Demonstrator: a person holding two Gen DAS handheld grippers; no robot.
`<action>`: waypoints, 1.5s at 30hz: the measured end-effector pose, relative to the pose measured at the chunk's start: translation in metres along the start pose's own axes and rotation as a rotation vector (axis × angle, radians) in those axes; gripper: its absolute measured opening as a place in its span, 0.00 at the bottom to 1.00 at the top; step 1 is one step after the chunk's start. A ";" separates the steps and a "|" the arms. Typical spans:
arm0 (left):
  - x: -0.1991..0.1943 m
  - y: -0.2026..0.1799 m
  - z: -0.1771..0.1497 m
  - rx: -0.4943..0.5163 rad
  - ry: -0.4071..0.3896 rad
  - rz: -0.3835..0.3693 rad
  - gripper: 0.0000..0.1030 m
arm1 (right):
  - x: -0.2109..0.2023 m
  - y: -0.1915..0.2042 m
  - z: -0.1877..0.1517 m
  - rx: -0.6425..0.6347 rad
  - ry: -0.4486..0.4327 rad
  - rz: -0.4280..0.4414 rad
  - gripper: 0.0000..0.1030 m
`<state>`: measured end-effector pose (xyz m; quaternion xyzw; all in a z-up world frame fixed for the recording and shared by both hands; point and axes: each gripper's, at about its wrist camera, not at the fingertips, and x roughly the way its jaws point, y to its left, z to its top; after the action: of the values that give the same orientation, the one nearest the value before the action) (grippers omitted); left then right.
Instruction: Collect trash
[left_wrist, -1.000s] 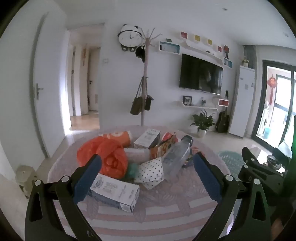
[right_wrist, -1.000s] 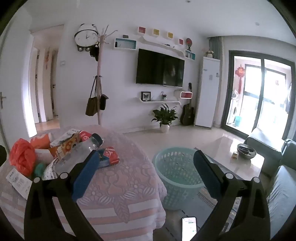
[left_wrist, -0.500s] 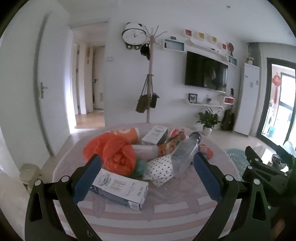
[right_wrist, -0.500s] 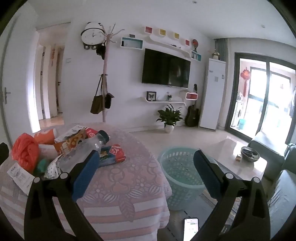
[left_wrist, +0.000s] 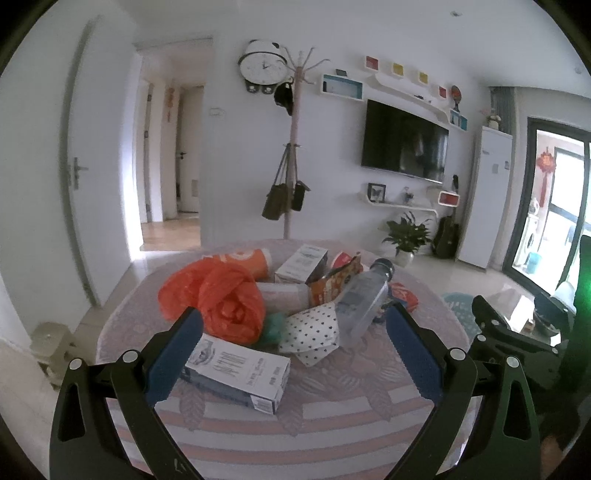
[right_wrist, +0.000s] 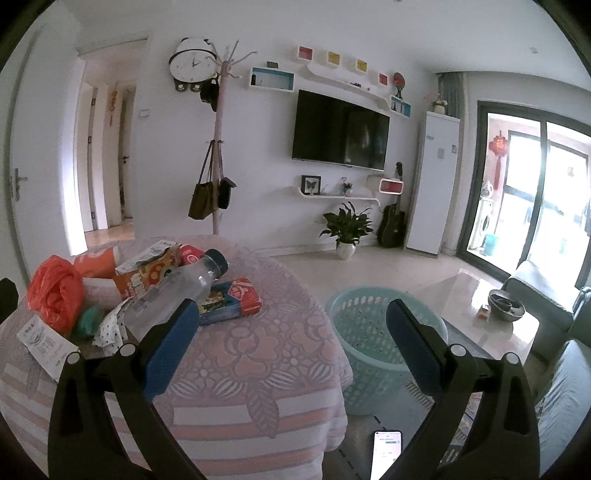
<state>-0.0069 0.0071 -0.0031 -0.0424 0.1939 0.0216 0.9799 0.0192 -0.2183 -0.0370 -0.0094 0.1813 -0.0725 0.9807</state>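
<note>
Nearby, only in the right view: phone (right_wrist: 386, 448) on the floor, teal basket (right_wrist: 373, 334) beyond, right of the surface (right_wrist: 266, 354). Farther, trash pile (left_wrist: 266, 306) mid-surface. Left gripper (left_wrist: 293, 343) and right gripper (right_wrist: 291, 341) level, fingers spread, holding nothing.

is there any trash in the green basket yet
No, the green basket on the floor beside the table looks empty, and the trash is all on the table.
</note>
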 end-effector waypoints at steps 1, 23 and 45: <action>0.000 0.000 0.000 -0.002 0.001 -0.003 0.93 | 0.000 0.000 0.000 -0.001 0.000 -0.001 0.94; 0.010 0.008 -0.010 -0.020 0.020 -0.004 0.93 | 0.004 0.000 -0.002 -0.002 0.015 0.003 0.94; 0.009 0.024 -0.013 -0.027 0.035 0.024 0.93 | 0.006 0.006 -0.002 -0.009 0.015 0.016 0.94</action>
<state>-0.0048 0.0297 -0.0203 -0.0536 0.2112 0.0354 0.9753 0.0250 -0.2138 -0.0408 -0.0119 0.1890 -0.0637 0.9798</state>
